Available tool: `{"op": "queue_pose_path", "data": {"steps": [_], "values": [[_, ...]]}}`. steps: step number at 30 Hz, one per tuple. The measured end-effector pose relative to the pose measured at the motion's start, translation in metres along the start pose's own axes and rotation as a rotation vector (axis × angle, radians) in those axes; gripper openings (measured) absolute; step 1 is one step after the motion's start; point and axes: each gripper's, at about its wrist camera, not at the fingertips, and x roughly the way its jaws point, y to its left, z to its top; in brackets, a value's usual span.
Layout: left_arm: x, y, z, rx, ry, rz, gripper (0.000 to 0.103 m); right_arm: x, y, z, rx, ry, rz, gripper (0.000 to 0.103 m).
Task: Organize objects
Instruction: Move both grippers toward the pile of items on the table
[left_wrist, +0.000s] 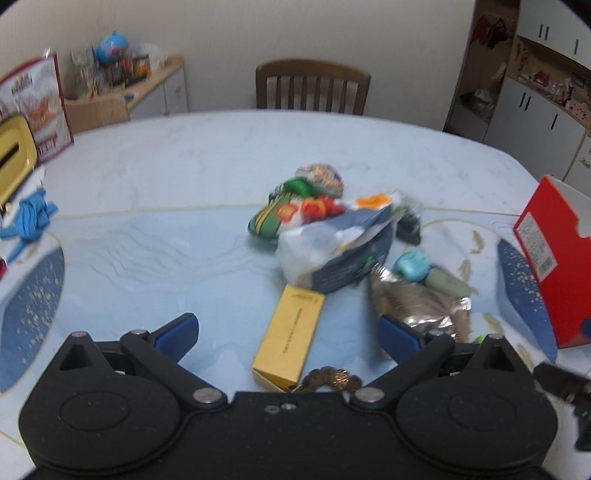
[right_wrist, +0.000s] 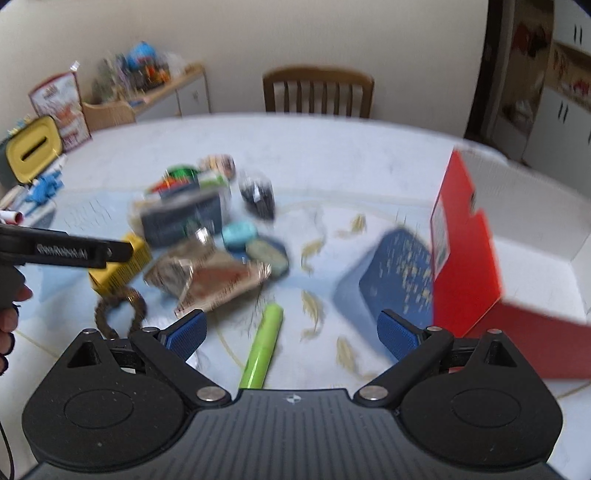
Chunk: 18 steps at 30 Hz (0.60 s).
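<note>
- Clutter to be organized lies in a loose pile near the middle of the pale blue table (left_wrist: 147, 177): a yellow carton (left_wrist: 291, 338) nearest the left gripper, a dark grey packet (left_wrist: 354, 254) behind it, and a green-and-yellow pouch (left_wrist: 273, 218) further back.
- Beside the grey packet sits a crinkled foil bag (left_wrist: 413, 302), with a small teal piece (left_wrist: 410, 266) just behind it — its exact nature is too blurred to tell.
- A brown braided ring (right_wrist: 120, 308) lies just in front of the yellow carton, partly hidden under the left gripper's body in that gripper's own view.
- A lime green tube (right_wrist: 262, 349) lies alone on the cloth, apart from the pile, between the right gripper's fingers in its view.
- Left gripper (left_wrist: 288, 334) hovers low over the table with its blue-padded fingers (left_wrist: 177, 332) spread wide, grasping nothing.
- Right gripper (right_wrist: 291, 334) is likewise spread wide and empty — the lime tube lies on the table below, untouched.
- A red box (right_wrist: 465, 258) with a white inside stands open at the right of the table, well apart from the pile.
- At the far left edge are a yellow slotted lid (right_wrist: 35, 149) and a blue tangle (left_wrist: 31, 218).
- A wooden chair (left_wrist: 312, 86) stands behind the table.
</note>
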Motion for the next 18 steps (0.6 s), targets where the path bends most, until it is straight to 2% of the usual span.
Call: {"op": "queue_pose_path", "data": {"steps": [9,14,18], "values": [[0.018,0.006,-0.004,0.051,0.027,0.016,0.101,0.031,0.011,-0.004,0.025,0.086,-0.013,0.091],[0.022,0.009,-0.006,0.049,0.027,-0.007,0.089,0.043,0.013,-0.004,0.042,0.123,-0.023,0.072],[0.023,0.011,-0.007,0.057,0.021,-0.014,0.078,0.048,0.016,-0.003,0.051,0.138,-0.026,0.064]]}}
